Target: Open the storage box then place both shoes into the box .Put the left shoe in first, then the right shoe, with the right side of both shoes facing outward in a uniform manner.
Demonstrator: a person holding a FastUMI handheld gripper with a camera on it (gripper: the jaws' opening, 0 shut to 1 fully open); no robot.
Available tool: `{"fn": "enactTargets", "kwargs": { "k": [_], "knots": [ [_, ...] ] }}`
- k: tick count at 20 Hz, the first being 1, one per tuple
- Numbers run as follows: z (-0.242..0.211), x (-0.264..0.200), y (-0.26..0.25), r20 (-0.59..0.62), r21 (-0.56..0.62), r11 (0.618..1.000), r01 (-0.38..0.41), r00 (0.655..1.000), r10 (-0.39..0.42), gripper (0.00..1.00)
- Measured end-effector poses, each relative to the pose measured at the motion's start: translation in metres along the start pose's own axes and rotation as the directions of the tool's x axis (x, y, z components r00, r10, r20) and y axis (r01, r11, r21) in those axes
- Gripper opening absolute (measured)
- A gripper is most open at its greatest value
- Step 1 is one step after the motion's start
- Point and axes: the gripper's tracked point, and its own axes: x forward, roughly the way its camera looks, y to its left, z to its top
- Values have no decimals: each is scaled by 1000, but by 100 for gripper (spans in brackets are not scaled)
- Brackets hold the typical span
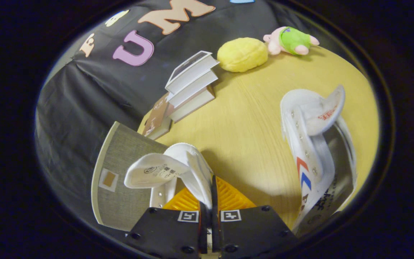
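My gripper is shut on the rim of a white shoe, pinching its side wall between both fingers. That shoe's tongue flops out to the left over the grey fabric storage box, which lies just left of and below the fingers. The second white shoe, with red and blue chevrons on its side, stands to the right of the fingers on the wooden table, its tongue sticking up.
A stack of white books leans beyond the fingers, with a brown booklet at its base. Farther back sit a yellow plush and a pink plush in green. Black cloth wall lies beyond.
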Motion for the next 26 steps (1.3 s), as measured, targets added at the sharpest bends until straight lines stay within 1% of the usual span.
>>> {"fn": "enactTargets", "kwargs": {
  "k": [4,8,10,16,19,22,26],
  "knots": [
    [9,-21,23,9,33,998,-59,998,59,8],
    [18,-44,56,23,19,995,-102,995,102,8],
    [18,-53,74,21,7,994,-109,994,109,8],
    [9,-69,146,-9,-24,988,-153,988,153,8],
    [-2,-64,186,-52,-25,985,-169,984,168,8],
    [-14,-52,223,-106,-25,988,-152,983,149,8],
    [-32,-22,255,-172,38,998,-55,983,60,8]
  ]
}}
